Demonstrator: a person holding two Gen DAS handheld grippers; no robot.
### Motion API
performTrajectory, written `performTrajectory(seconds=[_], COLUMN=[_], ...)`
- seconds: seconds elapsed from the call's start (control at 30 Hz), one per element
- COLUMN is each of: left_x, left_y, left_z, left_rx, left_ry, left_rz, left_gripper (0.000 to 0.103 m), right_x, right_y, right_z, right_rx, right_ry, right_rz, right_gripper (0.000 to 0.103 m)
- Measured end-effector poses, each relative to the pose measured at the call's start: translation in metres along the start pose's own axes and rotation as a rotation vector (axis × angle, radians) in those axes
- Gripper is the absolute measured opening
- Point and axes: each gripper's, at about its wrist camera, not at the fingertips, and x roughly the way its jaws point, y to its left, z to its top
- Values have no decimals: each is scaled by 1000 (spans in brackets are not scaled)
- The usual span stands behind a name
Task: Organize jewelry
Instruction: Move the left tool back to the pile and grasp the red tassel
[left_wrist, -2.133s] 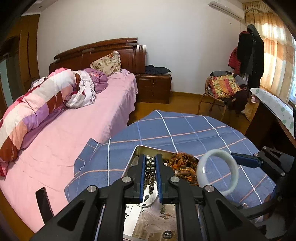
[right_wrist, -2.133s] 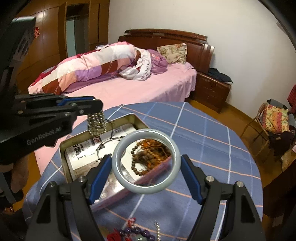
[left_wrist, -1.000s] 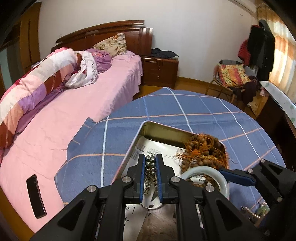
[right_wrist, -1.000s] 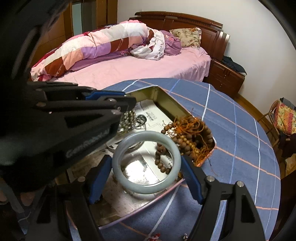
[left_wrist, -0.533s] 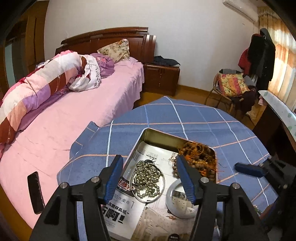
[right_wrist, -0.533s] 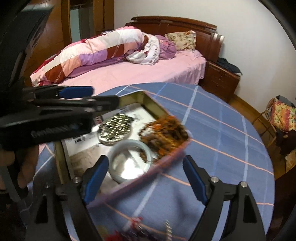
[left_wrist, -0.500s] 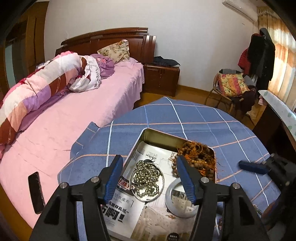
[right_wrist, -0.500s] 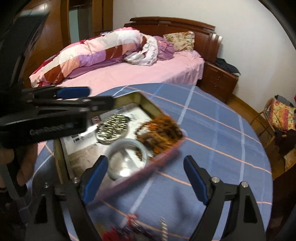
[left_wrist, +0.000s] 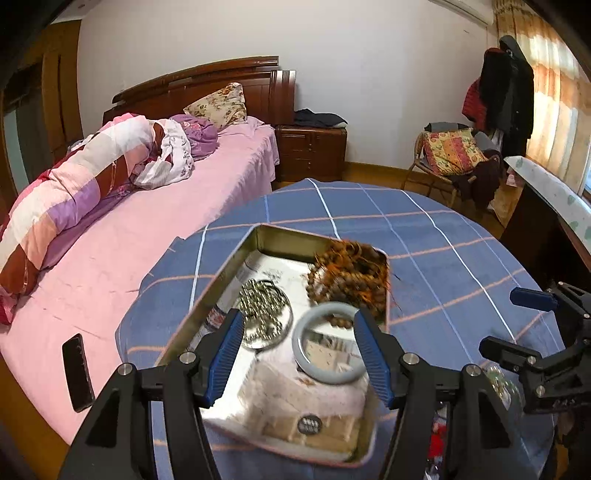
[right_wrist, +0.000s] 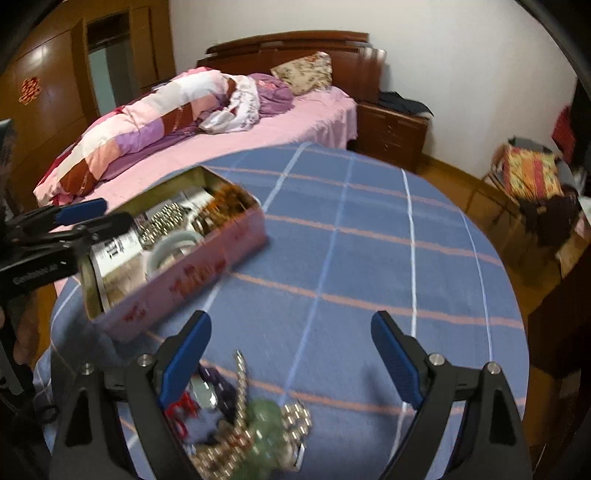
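An open pink tin box (left_wrist: 221, 291) (right_wrist: 192, 269) lies on the blue plaid tablecloth. Inside it lie a metal bead bracelet (left_wrist: 262, 310) (right_wrist: 162, 221), a pale jade bangle (left_wrist: 328, 345) (right_wrist: 173, 245) and a heap of brown wooden beads (left_wrist: 351, 273) (right_wrist: 225, 201). My left gripper (left_wrist: 299, 354) is open and empty above the box's near half. My right gripper (right_wrist: 291, 365) is open and empty above the table, right of the box. A pile of loose jewelry (right_wrist: 243, 424) with a green stone, chains and purple beads lies just below it.
The round table (left_wrist: 424, 236) stands beside a pink bed (left_wrist: 147, 229) with a rolled quilt. A dark phone (left_wrist: 77, 371) lies on the bed's edge. A chair with a patterned cushion (left_wrist: 450, 153) and a nightstand (right_wrist: 391, 133) stand beyond.
Both grippers opened and dropped their loads into the box: the bead bracelet from the left, the bangle from the right. The right gripper has since swung right, over the loose jewelry pile.
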Motion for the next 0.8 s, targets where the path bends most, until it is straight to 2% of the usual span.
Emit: performTrajectory(seconds=[0.3, 0.6, 0.8], left_x=[-20, -38, -42], left_y=[-27, -52, -67], left_z=[-26, -52, -65], left_rx=[46, 105, 117], left_ry=[14, 32, 43], left_rz=[-23, -36, -72], left_gripper=[62, 62, 62], right_x=[-19, -32, -35], right_y=[-28, -28, -16], right_z=[-36, -60, -76], right_rx=[136, 187, 156], right_ry=[0, -23, -33], right_rz=[9, 0, -31], right_gripper=[91, 91, 91])
